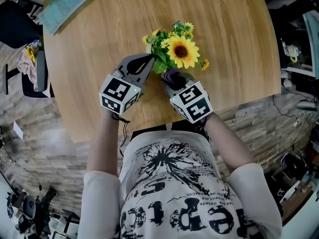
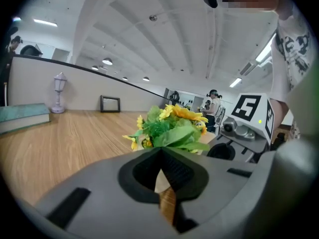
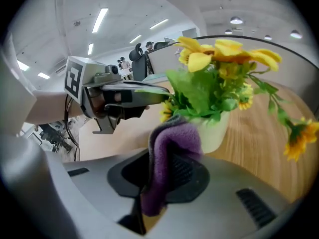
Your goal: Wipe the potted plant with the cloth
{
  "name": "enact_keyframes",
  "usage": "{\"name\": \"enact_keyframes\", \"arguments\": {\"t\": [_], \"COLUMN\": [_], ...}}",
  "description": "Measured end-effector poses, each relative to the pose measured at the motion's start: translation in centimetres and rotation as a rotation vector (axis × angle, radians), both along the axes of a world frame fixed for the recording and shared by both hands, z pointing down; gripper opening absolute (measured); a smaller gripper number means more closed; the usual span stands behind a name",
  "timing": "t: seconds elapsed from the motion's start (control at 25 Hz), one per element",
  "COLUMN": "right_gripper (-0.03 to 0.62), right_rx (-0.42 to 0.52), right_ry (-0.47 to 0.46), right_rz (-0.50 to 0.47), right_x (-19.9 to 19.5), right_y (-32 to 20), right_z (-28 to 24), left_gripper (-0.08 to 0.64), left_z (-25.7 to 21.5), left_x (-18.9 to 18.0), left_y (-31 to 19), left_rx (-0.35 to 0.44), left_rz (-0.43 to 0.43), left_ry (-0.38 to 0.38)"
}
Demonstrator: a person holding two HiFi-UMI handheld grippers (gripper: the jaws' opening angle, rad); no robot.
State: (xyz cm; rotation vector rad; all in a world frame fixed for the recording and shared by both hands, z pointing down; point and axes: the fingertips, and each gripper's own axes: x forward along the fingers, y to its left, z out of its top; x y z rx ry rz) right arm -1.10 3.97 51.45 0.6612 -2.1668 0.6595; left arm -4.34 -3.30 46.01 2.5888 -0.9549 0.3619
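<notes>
The potted plant (image 1: 179,51), a white pot of yellow sunflowers and green leaves, stands mid-table on the round wooden table (image 1: 234,29). My left gripper (image 1: 150,59) is shut, and its tips reach the leaves on the plant's left side. Whether they pinch a leaf I cannot tell. In the left gripper view the plant (image 2: 169,126) rises just beyond the closed jaws. My right gripper (image 1: 174,76) is shut on a purple cloth (image 3: 172,143), close in front of the pot (image 3: 215,131). The folded cloth sticks up between the jaws, below the leaves.
A teal book (image 1: 65,4) lies at the table's far left edge. A small lamp (image 2: 59,91) and a picture frame (image 2: 110,103) stand at the far side of the room. Chairs (image 1: 15,24) stand off the table's left, and the table's near edge runs just in front of me.
</notes>
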Motion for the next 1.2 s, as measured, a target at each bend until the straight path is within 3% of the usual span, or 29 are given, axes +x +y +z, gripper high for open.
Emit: {"name": "enact_keyframes", "arguments": {"t": [0.16,0.64,0.8,1.0,1.2], "right_gripper": [0.075,0.075,0.075,0.074,0.074], "right_rx": [-0.015,-0.124,-0.15,-0.175,-0.185], "right_ry": [-0.009,-0.035,-0.021,0.033,0.152], "right_rz": [-0.016,-0.074,-0.105,-0.101,-0.034], "right_x": [-0.6,-3.3,-3.6,-1.3,3.8], "right_y": [-0.3,0.2,0.6,1.4,1.5], "right_z": [0.1,-0.3,-0.4,-0.5,-0.4], "left_gripper": [0.003,0.003,0.003,0.003,0.003], "left_z": [0.1,-0.1,0.0,0.1,0.3], "left_x": [0.3,0.4,0.4,0.4,0.3], "left_y": [0.1,0.3,0.3,0.4,0.4], "left_rx": [0.009,-0.043,-0.016,-0.032,-0.062], "left_rz": [0.033,0.019,0.035,0.025,-0.007], "left_ry": [-0.047,0.023,-0.02,0.004,0.01]}}
